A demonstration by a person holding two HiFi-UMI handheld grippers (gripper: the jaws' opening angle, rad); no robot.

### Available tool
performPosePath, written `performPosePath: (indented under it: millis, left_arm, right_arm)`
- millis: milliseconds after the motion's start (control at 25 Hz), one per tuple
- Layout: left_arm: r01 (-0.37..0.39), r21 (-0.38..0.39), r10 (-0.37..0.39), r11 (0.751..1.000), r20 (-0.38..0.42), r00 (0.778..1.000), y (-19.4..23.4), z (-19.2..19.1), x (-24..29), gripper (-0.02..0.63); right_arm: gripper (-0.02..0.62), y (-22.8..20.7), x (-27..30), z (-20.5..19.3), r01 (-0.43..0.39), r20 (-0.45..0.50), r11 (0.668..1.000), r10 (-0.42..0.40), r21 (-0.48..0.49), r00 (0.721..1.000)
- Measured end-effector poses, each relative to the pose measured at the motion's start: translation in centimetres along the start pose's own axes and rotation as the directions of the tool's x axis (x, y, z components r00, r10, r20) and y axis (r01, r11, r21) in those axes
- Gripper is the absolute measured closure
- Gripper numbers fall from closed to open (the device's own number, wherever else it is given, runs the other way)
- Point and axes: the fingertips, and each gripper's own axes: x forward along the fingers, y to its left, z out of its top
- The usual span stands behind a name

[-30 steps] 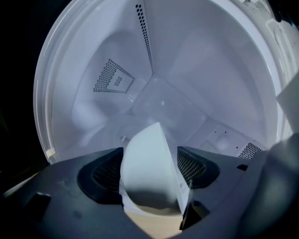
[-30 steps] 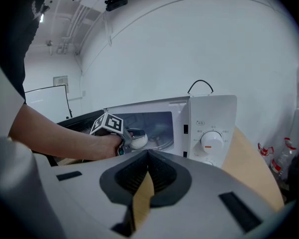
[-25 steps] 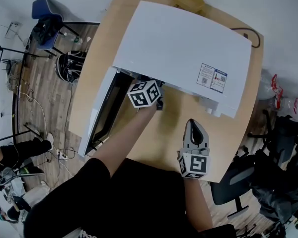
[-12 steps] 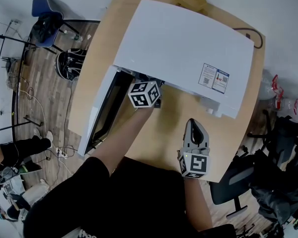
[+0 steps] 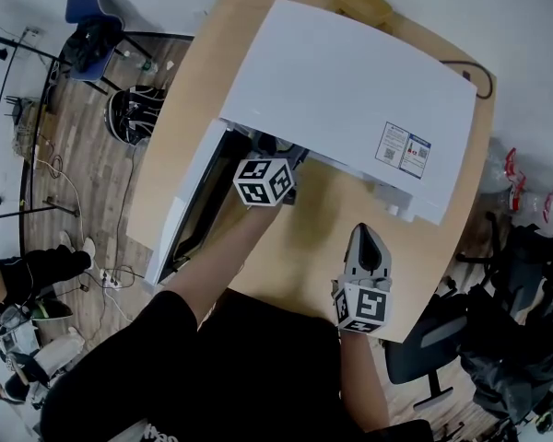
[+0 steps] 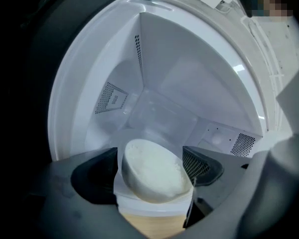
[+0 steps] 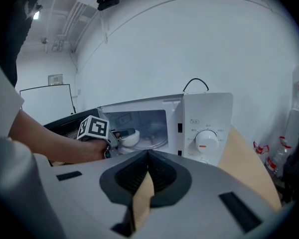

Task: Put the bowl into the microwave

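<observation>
the left gripper's (image 6: 150,154) jaws have just been opening and are now standing wide, with the white bowl (image 6: 152,176) sitting tilted between them just inside the microwave's (image 5: 350,90) mouth. compared with a second ago, that gripper is sitting slightly rolled. the right gripper (image 7: 148,156) is keeping its place by the desk's (image 5: 309,242) near edge, jaws closed on nothing. wood floor (image 5: 92,182) and a blue chair (image 5: 92,12) are showing beyond the desk's left edge.

the microwave (image 5: 350,109) is white inside and out, and its dial (image 7: 205,139) has an orange dash. in its mouth the bowl (image 6: 152,171) is white, between dark grey, mesh-patterned fingers (image 6: 202,166). under the microwave the surface (image 5: 304,238) is pale wood. the cubes (image 5: 264,180) in front of it carry black-and-white square markers.
</observation>
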Motion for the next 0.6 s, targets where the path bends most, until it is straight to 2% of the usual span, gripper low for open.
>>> performPosePath:
  millis: [240, 440, 600]
  left_arm:
    - [0.016, 0.081, -0.014, 0.997, -0.017, 1.000, -0.8, -0.2, -2.1, 0.232]
    - [0.044, 0.205, -0.034, 0.978, -0.052, 0.998, -1.9, -1.1, -3.2, 0.232]
    - [0.035, 0.264, -0.008, 0.964, -0.101, 0.995, -1.5, -2.4, -3.2, 0.232]
  right_arm:
    - [0.540, 0.5, -0.7, 0.7, 0.014, 0.034, 1.000, -0.013, -0.013, 0.999]
    - [0.540, 1.4, -0.9, 0.5, 0.012, 0.035, 1.000, -0.012, -0.013, 0.999]
    - [0.540, 2.2, -1.1, 0.3, 0.002, 0.038, 1.000, -0.001, -0.018, 0.999]
